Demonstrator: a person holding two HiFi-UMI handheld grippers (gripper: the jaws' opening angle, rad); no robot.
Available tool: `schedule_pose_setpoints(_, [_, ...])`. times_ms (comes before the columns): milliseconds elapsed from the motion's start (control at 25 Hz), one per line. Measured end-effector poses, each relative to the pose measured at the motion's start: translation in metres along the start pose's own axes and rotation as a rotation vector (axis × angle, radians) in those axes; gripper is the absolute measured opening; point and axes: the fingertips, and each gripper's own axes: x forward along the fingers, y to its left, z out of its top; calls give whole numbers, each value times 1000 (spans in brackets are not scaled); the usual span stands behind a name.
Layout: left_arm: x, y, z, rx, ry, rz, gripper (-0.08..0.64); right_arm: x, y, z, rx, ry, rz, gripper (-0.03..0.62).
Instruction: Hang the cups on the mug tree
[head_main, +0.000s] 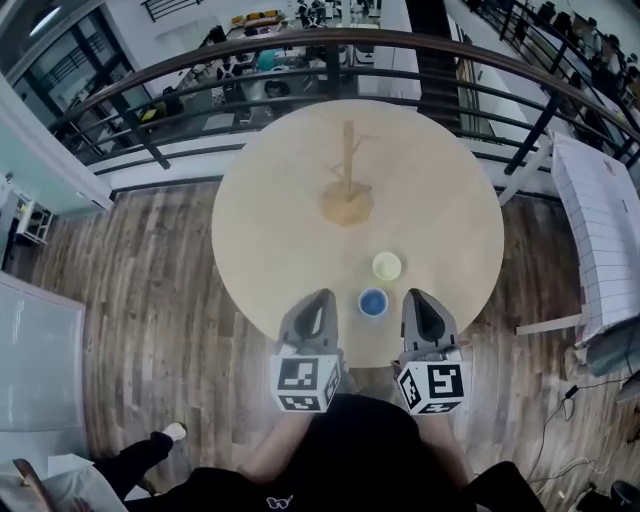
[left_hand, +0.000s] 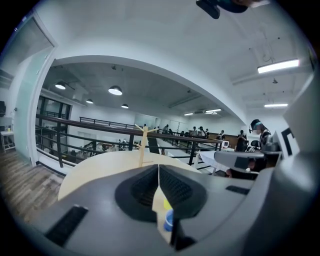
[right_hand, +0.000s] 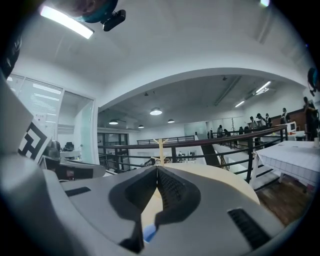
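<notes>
Flanking blue cup (head_main: 373, 301), L tongs (head_main: 325, 295) & R tongs (head_main: 413, 295) closed (yellow cup (head_main: 387, 266) just beyond).

matt wd table (head_main: 280, 210), bare wd mug tree (head_main: 348, 152)

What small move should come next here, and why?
Probably open the right tongs and ease them toward the small blue cup: they are shut and empty, that cup sits just beside them, and the wooden mug tree holds nothing.

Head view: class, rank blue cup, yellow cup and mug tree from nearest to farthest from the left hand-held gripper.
1. Blue cup, right of the left hand-held gripper.
2. Yellow cup, beyond the blue cup.
3. Mug tree, far centre.
</notes>
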Motion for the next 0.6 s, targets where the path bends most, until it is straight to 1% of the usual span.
schedule_pose_setpoints(160, [24,19,8,-12,8,-3,14,31,1,3,-21,18,1,9])
schedule_pose_setpoints(360, [50,16,10,-28,21,-6,14,53,-17,8,-32,30,9,9])
schedule_pose_setpoints(600, [67,22,8,-46,32,2,14,72,-20,5,-91,60,33,9])
